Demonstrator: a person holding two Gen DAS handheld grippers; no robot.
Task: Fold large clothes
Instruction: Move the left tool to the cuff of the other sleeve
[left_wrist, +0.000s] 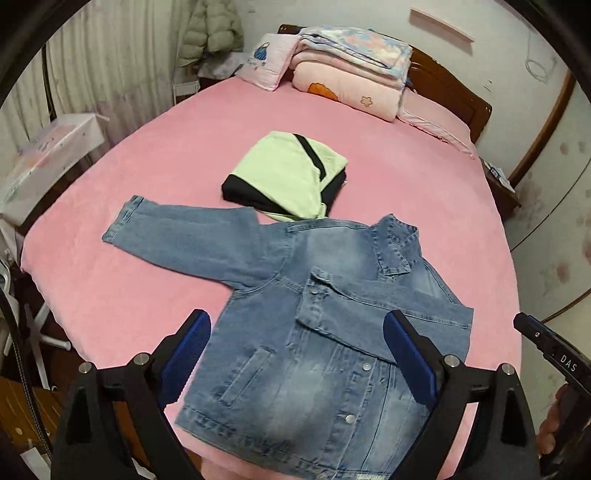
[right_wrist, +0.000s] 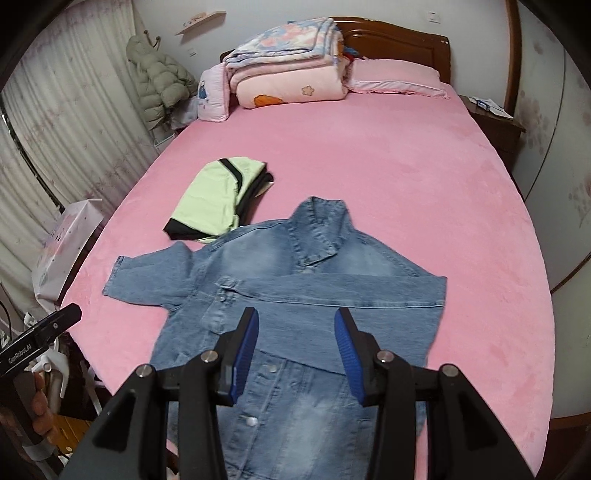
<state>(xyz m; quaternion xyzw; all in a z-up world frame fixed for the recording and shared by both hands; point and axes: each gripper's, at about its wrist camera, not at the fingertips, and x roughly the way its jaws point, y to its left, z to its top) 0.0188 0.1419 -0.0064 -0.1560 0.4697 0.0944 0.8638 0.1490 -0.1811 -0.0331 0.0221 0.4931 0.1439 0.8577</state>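
A blue denim jacket (left_wrist: 317, 317) lies front up on the pink bed (left_wrist: 155, 158), collar away from me. Its right sleeve is folded across the chest; its left sleeve (left_wrist: 184, 232) stretches out to the left. It also shows in the right wrist view (right_wrist: 295, 280). My left gripper (left_wrist: 297, 325) is open and empty above the jacket's lower half. My right gripper (right_wrist: 295, 325) is open and empty above the folded sleeve. The other gripper's body shows at each view's edge: right (left_wrist: 554, 354), left (right_wrist: 40, 336).
A folded green and black garment (left_wrist: 288, 173) lies just beyond the jacket, also in the right wrist view (right_wrist: 218, 199). Folded quilts (left_wrist: 351, 70) and pillows (right_wrist: 399, 77) sit at the headboard. A white box (left_wrist: 48, 155) stands left of the bed, a nightstand (right_wrist: 495, 118) to the right.
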